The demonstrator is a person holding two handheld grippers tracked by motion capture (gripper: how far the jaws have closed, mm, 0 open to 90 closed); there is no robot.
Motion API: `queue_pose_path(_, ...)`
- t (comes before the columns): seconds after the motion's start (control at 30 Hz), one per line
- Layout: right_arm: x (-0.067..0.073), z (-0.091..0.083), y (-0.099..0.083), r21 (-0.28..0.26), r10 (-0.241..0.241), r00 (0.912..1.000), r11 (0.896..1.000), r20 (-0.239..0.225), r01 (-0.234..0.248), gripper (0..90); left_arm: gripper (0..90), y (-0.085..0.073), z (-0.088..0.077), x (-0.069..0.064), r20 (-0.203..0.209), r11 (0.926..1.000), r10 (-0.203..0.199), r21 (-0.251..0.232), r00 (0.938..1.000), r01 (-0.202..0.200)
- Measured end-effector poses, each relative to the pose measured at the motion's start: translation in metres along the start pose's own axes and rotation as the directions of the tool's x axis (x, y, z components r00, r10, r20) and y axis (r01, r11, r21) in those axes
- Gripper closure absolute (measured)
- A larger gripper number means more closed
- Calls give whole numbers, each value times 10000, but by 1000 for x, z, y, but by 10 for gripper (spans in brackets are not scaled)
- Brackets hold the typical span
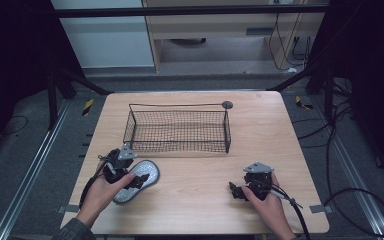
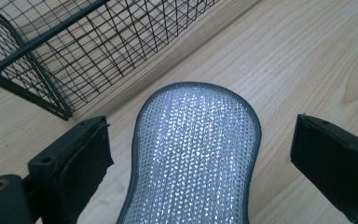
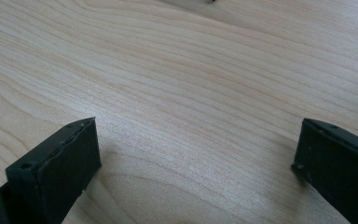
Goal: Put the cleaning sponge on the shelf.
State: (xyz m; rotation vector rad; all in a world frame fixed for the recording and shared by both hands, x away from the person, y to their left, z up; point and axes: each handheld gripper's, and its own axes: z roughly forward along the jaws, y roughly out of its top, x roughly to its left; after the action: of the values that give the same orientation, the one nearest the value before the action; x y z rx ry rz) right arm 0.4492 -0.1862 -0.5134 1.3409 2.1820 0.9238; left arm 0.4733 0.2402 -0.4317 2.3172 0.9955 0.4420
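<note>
A wooden table (image 1: 260,130) is seen from above, with a person's two forearms coming in from the bottom edge. Each hand holds a black two-jaw gripper.

The left gripper (image 1: 130,181) sits at the near left of the table, over a grey, silvery mesh pad (image 1: 141,179) shaped like a shoe sole. The pad lies flat on the wood, pointing away and slightly right, toward the near left corner of a black wire basket (image 1: 177,131). In the left gripper view, the pad (image 2: 196,154) runs up the middle between the two black jaws. The jaws stand apart on either side of it, with bare wood showing between each jaw and the pad's edge, so they are released and press on nothing. The basket (image 2: 74,51) shows in the upper left of that view, close beyond the pad's rounded tip but not touching it.

The basket stands in the middle of the table, well back from both hands. A small round grey disc (image 1: 227,104) lies at its far right corner.

The right gripper (image 1: 236,190) rests at the near right of the table, well apart from the pad. In the right gripper view (image 3: 191,154) its jaws are spread wide over bare wood, grasping nothing.
</note>
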Motion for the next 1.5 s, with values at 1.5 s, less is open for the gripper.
queue_pose_path(1.5,-1,0,0,-24,-38,10000,10000,-86,38,4,47,-4,29,10,1089,9264,1072,3499,9883,-1390)
